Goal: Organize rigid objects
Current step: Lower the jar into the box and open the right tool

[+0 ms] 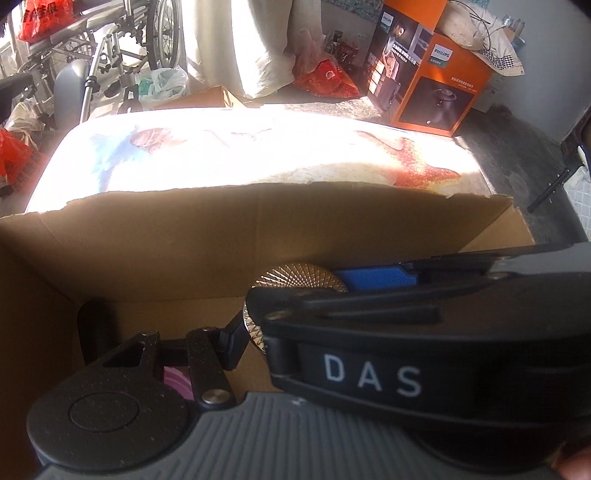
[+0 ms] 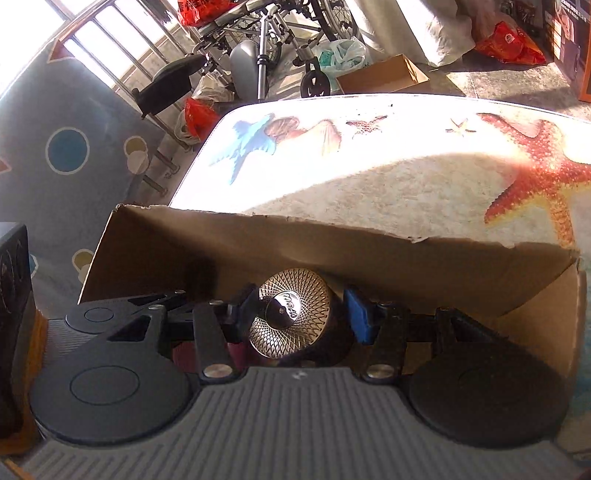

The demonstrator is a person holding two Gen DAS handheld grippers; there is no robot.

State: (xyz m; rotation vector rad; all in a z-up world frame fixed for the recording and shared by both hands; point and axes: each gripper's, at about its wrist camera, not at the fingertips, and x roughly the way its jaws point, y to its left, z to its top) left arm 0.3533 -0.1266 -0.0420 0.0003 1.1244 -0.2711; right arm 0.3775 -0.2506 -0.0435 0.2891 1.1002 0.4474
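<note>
Your box (image 2: pixel 258 254) stands open on the seashell mat (image 2: pixel 406 184), both tongs reaching into it. Your right tongs (image 2: pixel 299 317) clamp the patterned metal can (image 2: pixel 291 314) between half-spread pads. Your left tongs (image 1: pixel 255 325) meet the same can; their grip cannot be told.

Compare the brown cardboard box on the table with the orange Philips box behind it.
The cardboard box is plain brown; the Philips box is printed orange and black. The cardboard box is open with a torn rim; the Philips box carries a cloth on top. The first sits on the table, the second on the floor. Both are cartons.
</note>
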